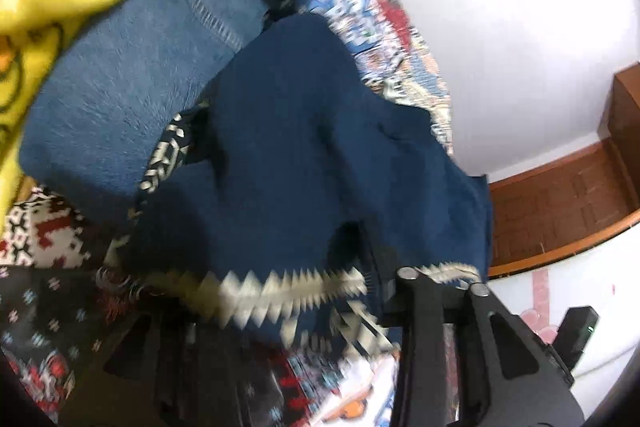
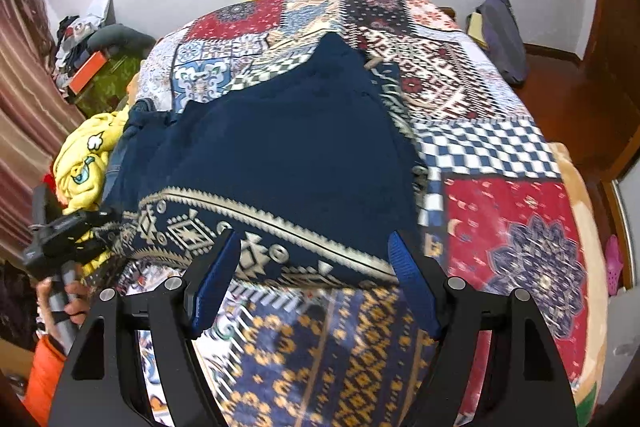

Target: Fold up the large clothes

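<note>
- Two hand-held grippers are in play. The right hand-held gripper (image 2: 314, 287) stands nearest in its own view, jaws well apart, blue pads on either side of the patterned hem of the navy garment (image 2: 280, 147). Neither pad presses the cloth; nothing is held.
- The left hand-held gripper (image 2: 68, 227) shows at the left edge of the right wrist view, at the garment's left hem corner, carried by a person's hand (image 2: 64, 301) above an orange sleeve (image 2: 44, 379). In its own view the frame is blurred and cloth lies over its fingers; whether the pads have bitten on the hem cannot be told.
- The navy garment lies spread on the patchwork bedspread (image 2: 500, 155), its cream zigzag border (image 1: 280, 291) towards both grippers and its body running away up the bed.
- Just beside its left edge sits a blue denim piece (image 1: 132, 87), touching it, and beyond that a yellow printed cloth (image 2: 84, 163).
- Risk, judged: the left jaws may take denim or bedspread together with the hem, because the layers overlap at that corner.
- Risk, judged: if one side lifts before the other has a grip, the hem would skew and the fold come out crooked.
- Risk, judged: a shallow bite on the thick border could slip mid-lift.
</note>
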`<state>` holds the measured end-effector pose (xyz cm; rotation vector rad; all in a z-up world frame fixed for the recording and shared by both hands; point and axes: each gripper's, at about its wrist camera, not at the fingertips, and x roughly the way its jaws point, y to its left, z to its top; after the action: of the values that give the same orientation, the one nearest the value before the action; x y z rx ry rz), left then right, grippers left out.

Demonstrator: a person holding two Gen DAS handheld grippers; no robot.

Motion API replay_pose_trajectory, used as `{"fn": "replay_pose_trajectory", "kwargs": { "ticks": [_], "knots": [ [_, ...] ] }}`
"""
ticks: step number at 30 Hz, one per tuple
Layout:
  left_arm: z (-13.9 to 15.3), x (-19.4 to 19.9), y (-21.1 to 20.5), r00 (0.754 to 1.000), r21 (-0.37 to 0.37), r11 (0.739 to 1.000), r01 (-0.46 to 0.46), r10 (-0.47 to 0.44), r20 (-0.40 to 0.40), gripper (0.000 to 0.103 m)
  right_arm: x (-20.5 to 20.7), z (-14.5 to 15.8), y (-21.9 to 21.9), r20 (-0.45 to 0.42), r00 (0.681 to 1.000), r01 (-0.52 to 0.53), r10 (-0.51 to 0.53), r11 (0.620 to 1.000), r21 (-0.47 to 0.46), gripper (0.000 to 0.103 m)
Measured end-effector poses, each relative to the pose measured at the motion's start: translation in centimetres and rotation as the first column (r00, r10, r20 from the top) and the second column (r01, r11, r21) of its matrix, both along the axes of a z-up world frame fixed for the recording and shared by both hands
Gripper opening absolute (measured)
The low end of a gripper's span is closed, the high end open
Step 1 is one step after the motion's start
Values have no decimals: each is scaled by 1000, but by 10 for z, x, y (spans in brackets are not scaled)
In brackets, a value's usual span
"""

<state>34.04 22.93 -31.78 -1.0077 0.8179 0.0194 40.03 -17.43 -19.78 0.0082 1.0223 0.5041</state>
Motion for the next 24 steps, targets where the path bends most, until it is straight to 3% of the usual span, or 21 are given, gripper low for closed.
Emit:
{"fn": "replay_pose_trajectory", "kwargs": {
  "ticks": [6,7,9,11,14,17,21,24],
  "knots": [
    [-5,12,12,993,-40,994,-106,108,52,40,10,-5,32,-3,999,-53,53,999,-10,73],
    [-6,14,16,990,-71,989,-130,133,45,37,12,-6,37,-5,998,-61,60,998,-16,73],
    [-8,17,26,984,-116,979,-167,173,39,19,16,-8,49,-9,997,-74,74,997,-23,73],
    [0,20,31,981,-103,979,-178,185,54,16,20,-8,62,-15,996,-86,85,996,-26,73],
    [30,19,26,981,-10,986,-166,166,100,11,21,-4,79,-11,993,-114,114,993,-15,73],
    [75,15,16,980,139,980,-145,122,158,9,19,-1,98,10,990,-143,143,990,4,73],
    [140,11,-10,962,316,939,-136,49,270,9,20,-13,123,-8,986,-164,164,986,14,73],
    [174,11,-32,961,449,888,-105,-26,276,8,20,-31,132,-49,984,-172,173,985,22,74]
  ]
}}
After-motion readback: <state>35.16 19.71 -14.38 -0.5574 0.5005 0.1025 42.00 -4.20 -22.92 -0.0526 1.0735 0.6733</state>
